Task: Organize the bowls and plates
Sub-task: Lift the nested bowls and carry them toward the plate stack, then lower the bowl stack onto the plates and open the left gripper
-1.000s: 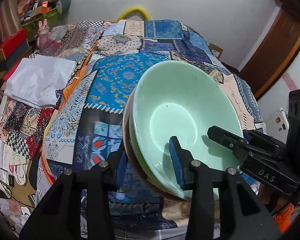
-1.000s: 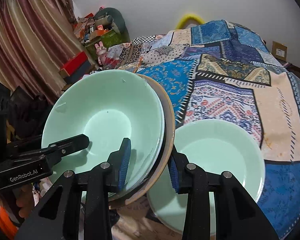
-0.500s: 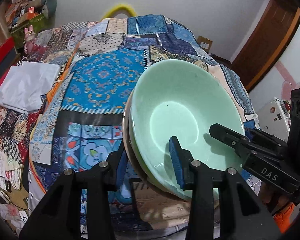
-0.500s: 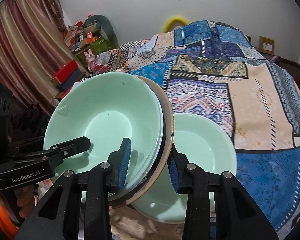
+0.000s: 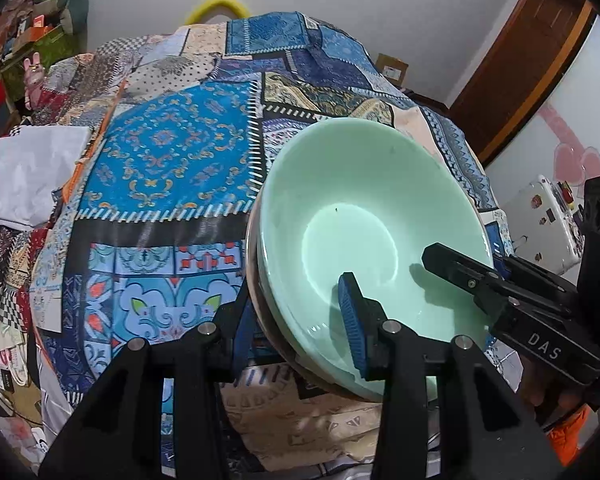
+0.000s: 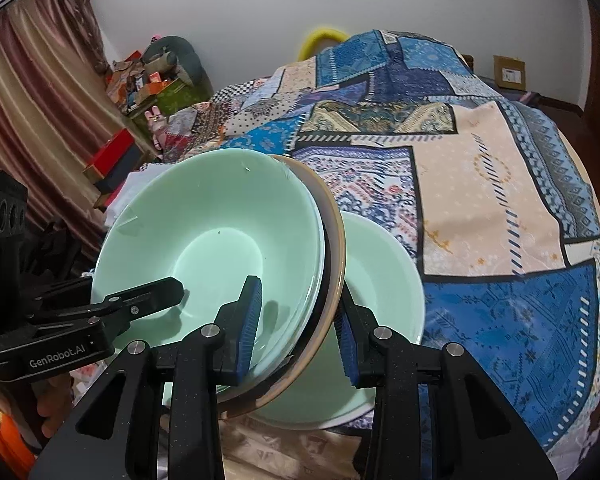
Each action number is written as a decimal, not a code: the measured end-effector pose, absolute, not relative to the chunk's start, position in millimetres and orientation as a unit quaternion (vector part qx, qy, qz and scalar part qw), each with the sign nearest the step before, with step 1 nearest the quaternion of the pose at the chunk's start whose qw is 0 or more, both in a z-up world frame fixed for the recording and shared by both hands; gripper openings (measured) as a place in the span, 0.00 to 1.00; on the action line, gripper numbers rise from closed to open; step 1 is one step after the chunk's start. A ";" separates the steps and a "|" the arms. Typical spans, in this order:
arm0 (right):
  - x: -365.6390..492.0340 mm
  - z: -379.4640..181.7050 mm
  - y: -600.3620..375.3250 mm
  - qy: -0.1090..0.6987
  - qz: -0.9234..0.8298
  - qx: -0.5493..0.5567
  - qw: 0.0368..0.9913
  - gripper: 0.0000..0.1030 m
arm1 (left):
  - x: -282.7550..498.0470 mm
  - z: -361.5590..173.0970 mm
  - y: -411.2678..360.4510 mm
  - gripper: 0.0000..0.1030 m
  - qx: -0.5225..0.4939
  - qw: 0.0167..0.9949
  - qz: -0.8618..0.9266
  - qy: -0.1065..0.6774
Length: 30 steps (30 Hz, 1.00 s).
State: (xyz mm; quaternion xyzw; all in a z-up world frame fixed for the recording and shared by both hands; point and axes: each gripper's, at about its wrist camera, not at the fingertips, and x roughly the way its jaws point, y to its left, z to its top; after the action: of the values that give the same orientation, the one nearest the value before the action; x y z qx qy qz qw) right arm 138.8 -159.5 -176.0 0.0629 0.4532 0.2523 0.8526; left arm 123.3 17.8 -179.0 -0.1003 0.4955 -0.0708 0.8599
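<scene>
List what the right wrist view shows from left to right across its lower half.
Left gripper → held bowl stack → second green bowl on the bed → blue patch of the quilt.

Stack of bowls [image 6: 220, 232] held tilted above the near edge of the bed [image 6: 480, 184], nested inside a wider dish [image 6: 336, 236], with left claw [image 5: 296, 320] on its left rim and right claw [image 6: 298, 316] on its right rim. Just right of the stack and partly behind it, another bowl [image 6: 384, 288] on the bed. Far left on the bed, a folded cloth [image 5: 28, 168]; beyond it, boxes [image 6: 112, 160] by the wall.
</scene>
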 end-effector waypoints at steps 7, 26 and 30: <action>140.0 -184.4 -169.2 0.464 0.241 0.066 0.850 0.31 | 131.7 -190.6 7.9 0.39 -0.097 0.853 -0.081 0.506; 145.4 -205.9 -180.2 0.488 0.230 0.085 0.838 0.31 | 148.0 -214.5 -2.8 0.39 -0.085 0.842 -0.087 0.526; 146.8 -210.8 -182.0 0.495 0.229 0.091 0.833 0.31 | 149.4 -213.3 -2.3 0.39 -0.087 0.843 -0.088 0.523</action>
State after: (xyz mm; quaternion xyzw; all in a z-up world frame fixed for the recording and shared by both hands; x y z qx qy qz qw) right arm 146.8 -182.0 -210.8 0.0912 0.4951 0.2286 0.8333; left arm 149.4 -2.3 -213.3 -0.0866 0.5229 -0.0880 0.8434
